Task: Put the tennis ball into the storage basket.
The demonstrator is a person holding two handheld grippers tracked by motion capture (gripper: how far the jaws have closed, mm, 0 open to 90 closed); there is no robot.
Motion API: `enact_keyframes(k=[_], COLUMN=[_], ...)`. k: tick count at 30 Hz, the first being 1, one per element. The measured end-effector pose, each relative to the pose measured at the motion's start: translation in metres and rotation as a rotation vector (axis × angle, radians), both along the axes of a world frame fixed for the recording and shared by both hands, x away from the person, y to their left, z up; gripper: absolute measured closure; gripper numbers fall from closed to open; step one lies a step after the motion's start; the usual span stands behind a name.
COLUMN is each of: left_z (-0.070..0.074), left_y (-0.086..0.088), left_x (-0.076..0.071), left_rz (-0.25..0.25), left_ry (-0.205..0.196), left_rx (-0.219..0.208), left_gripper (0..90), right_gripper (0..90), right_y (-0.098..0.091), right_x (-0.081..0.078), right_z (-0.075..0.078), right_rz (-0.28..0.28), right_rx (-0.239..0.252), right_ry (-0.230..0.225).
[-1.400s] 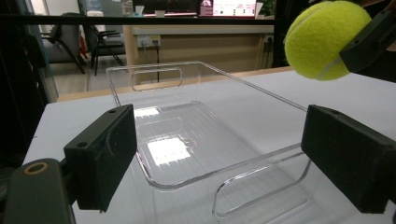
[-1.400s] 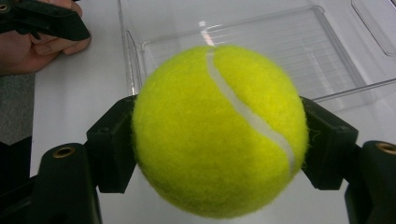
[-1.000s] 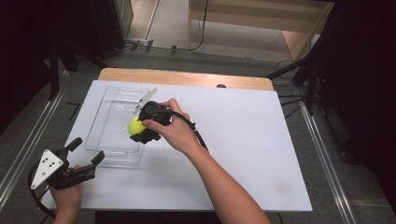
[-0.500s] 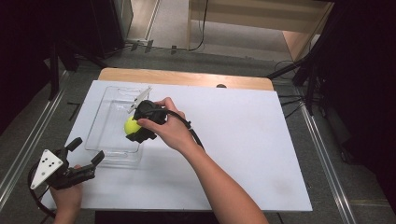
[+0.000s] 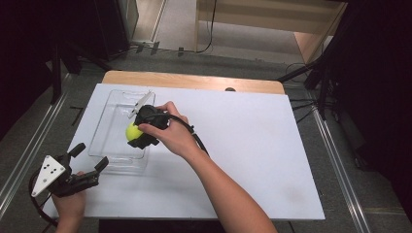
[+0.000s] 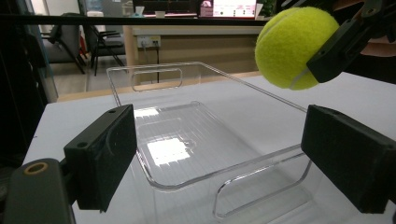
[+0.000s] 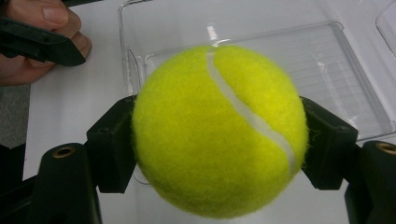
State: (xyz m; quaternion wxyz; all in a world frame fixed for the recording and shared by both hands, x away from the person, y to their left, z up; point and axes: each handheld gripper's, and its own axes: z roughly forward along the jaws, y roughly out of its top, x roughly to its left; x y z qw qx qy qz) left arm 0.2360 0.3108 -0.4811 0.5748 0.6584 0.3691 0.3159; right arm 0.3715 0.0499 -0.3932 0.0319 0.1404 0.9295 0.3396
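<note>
- Over the clear plastic tray, the right gripper clamps a yellow tennis ball, held aloft.
- Left gripper waits wide apart, holding nothing, at the tray's near end.

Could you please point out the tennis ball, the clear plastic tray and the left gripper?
tennis ball (image 7: 219, 130): right gripper view, middle of its felt.
clear plastic tray (image 5: 112, 114): high view, bare floor.
left gripper (image 5: 90, 156): high view, midway between its open jaw tips.
</note>
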Motion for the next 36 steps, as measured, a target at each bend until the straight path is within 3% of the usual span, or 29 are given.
enact_keyframes(k=[10, 36], left_z=[0.0, 0.0], left_y=[0.0, 0.001], left_x=[0.0, 0.0], left_rz=[-0.001, -0.002], left_ry=[0.0, -0.001], left_rx=[0.0, 0.002], left_gripper=[11.1, 11.1], right_gripper=[23.6, 23.6], right_y=[0.01, 0.024], right_x=[0.0, 0.003], right_z=[-0.008, -0.026], right_rz=[0.008, 0.017], right_rx=[-0.022, -0.072], right_ry=[0.024, 0.034])
